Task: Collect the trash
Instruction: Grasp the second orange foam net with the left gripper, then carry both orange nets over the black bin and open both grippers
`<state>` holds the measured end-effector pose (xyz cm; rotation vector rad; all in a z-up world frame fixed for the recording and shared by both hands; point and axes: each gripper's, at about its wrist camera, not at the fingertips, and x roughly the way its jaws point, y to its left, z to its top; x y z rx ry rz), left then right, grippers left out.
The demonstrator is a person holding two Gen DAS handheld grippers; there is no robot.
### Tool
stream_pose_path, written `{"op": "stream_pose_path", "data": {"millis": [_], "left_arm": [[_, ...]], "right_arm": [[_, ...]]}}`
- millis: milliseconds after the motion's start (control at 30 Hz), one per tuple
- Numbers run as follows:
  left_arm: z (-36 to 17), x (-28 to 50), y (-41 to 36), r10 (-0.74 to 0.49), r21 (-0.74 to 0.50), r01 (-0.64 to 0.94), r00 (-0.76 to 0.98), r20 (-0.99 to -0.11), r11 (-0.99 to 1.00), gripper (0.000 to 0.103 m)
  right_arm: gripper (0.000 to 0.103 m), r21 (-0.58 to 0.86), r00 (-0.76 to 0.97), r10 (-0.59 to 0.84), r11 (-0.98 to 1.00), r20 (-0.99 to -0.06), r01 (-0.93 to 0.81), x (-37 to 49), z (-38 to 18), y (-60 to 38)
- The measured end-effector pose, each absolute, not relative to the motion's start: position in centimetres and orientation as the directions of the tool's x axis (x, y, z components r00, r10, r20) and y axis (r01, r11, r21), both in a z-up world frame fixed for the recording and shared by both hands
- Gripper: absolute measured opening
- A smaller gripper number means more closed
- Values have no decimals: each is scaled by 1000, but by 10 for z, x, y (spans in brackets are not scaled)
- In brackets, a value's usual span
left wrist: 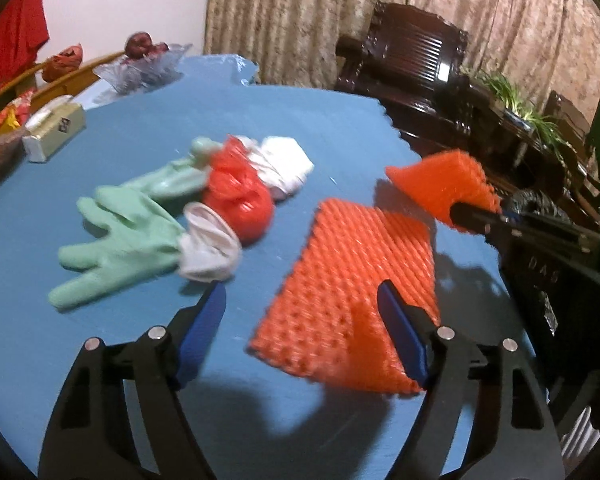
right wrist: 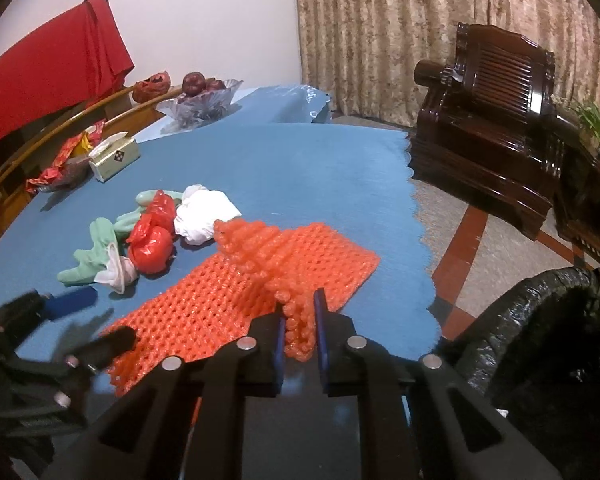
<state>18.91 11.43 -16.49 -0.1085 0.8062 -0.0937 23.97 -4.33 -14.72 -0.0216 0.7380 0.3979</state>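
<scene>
The step in hand looks like gathering the orange foam nets near the table's (right wrist: 300, 160) right edge. The right gripper (right wrist: 298, 320) is clamped on one net (right wrist: 260, 248), which lifts clear of the cloth. A second net (left wrist: 356, 280) lies flat beneath it. The left gripper (left wrist: 304, 320) hangs apart over that flat net's near corner, one finger (left wrist: 400, 332) above it, nothing held. Next, probably: carry the pinched net to the black-lined bin (right wrist: 540, 320) beyond the right edge (off the table). The gloves (left wrist: 120, 236), red bag (left wrist: 240, 200) and tissue (left wrist: 284, 164) wait mid-table, left of the nets.
</scene>
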Motion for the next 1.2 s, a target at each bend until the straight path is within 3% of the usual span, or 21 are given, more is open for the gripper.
{"op": "stream_pose_path", "data": {"millis": [100, 267, 333, 433, 1200], "left_arm": [[-173, 193, 110, -146, -156, 46, 666, -732, 987, 73], [-183, 196, 104, -184, -198, 49, 637, -748, 979, 57], [-181, 196, 103, -201, -211, 61, 635, -746, 976, 40], [-178, 196, 98, -222, -221, 82, 637, -738, 972, 25], [-91, 176, 96, -114, -130, 42, 782, -613, 991, 22]], "right_arm": [[13, 123, 669, 347, 925, -657, -358, 239, -147, -45], [13, 132, 671, 348, 926, -655, -353, 237, -146, -49], [13, 136, 671, 351, 926, -654, -352, 237, -146, -50], [13, 141, 674, 356, 925, -647, -353, 235, -142, -50], [13, 163, 741, 411, 908, -532, -386, 205, -75, -68]]}}
